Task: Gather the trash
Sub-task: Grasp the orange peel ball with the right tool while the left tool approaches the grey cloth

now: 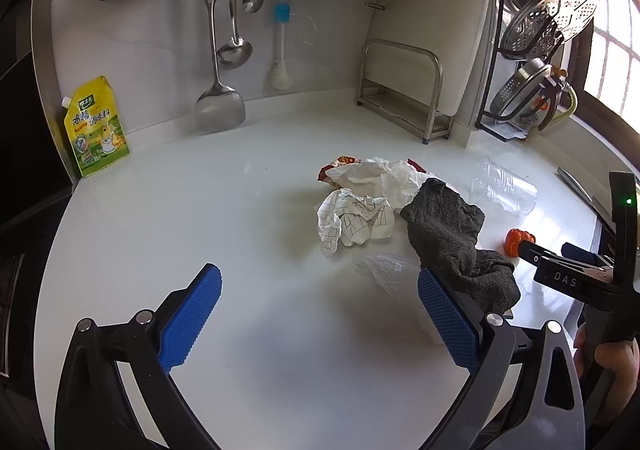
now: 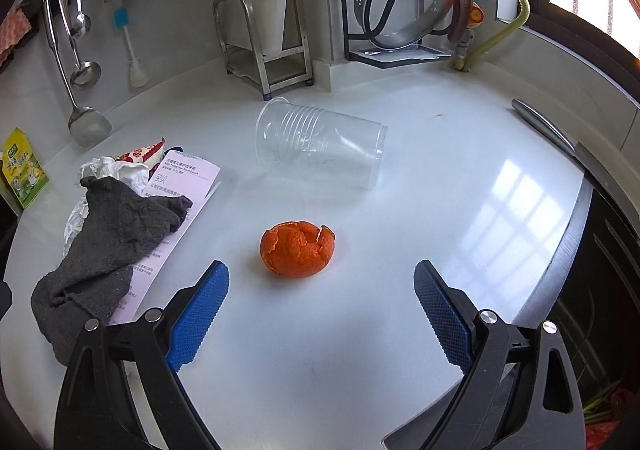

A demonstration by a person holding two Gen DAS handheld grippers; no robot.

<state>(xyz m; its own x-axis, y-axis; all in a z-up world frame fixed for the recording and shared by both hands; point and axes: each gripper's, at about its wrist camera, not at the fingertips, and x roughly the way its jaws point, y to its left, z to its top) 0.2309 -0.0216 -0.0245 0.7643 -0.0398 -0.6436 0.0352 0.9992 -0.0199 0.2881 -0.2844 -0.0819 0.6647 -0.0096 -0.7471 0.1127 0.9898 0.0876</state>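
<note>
Both grippers hang wide open and empty over the surface (image 2: 360, 330), the right gripper (image 2: 322, 314) framing the orange peel (image 2: 297, 248) as its likely first pick, the left gripper (image 1: 320, 320) facing the crumpled paper (image 1: 354, 221).

Both grippers had black forked frames with round silver screws at the joints. The left gripper (image 1: 320, 324) and the right gripper (image 2: 322, 316) each carried blue ribbed pads (image 1: 192, 320) on the fingers. One black body bore white letters (DAS) and a green light.
</note>
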